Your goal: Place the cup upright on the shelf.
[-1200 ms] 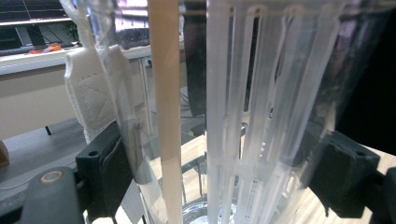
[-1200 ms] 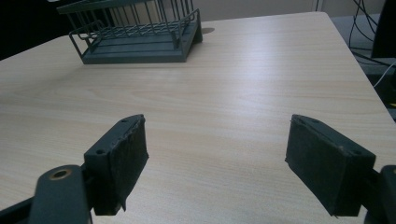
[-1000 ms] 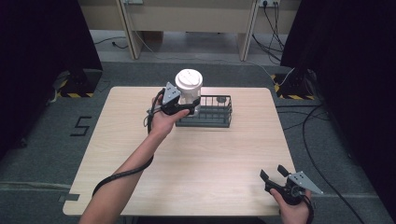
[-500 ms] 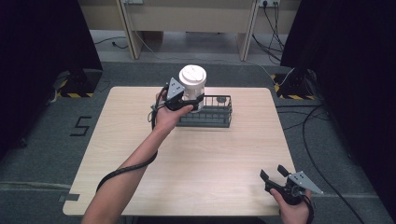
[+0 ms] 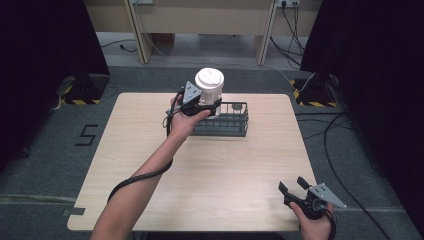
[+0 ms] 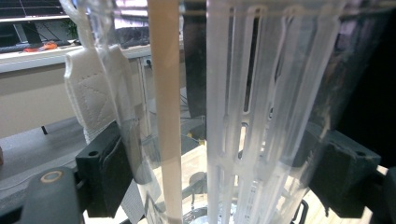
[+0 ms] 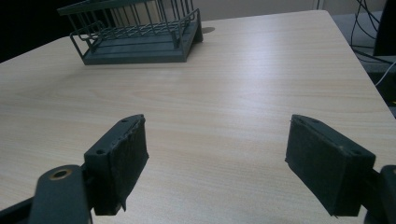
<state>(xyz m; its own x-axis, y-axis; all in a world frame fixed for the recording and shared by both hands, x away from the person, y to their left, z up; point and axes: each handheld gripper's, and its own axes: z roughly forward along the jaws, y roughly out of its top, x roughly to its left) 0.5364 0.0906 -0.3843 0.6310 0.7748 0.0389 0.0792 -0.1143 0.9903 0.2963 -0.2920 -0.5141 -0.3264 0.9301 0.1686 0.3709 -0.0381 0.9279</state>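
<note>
My left gripper (image 5: 212, 106) is shut on a clear plastic cup with a white lid (image 5: 209, 86), held upright over the left end of a dark wire rack (image 5: 228, 120). In the left gripper view the cup's ribbed clear wall (image 6: 243, 107) sits between both black pads (image 6: 105, 176), with a beige straw (image 6: 166, 107) and a white strap (image 6: 91, 93) on it. My right gripper (image 5: 292, 186) rests open near the table's front right corner. In the right gripper view my right gripper (image 7: 217, 161) has bare wood between its jaws, and the rack (image 7: 140, 35) stands far ahead.
The light wooden table (image 5: 225, 170) carries the rack at its far middle. Grey floor, cables (image 5: 340, 125) and dark curtains surround it. A desk's legs (image 5: 137, 30) stand beyond the far edge.
My left gripper has carried the cup slightly to the right and farther, over the rack's left end. The right gripper has stayed where it was.
</note>
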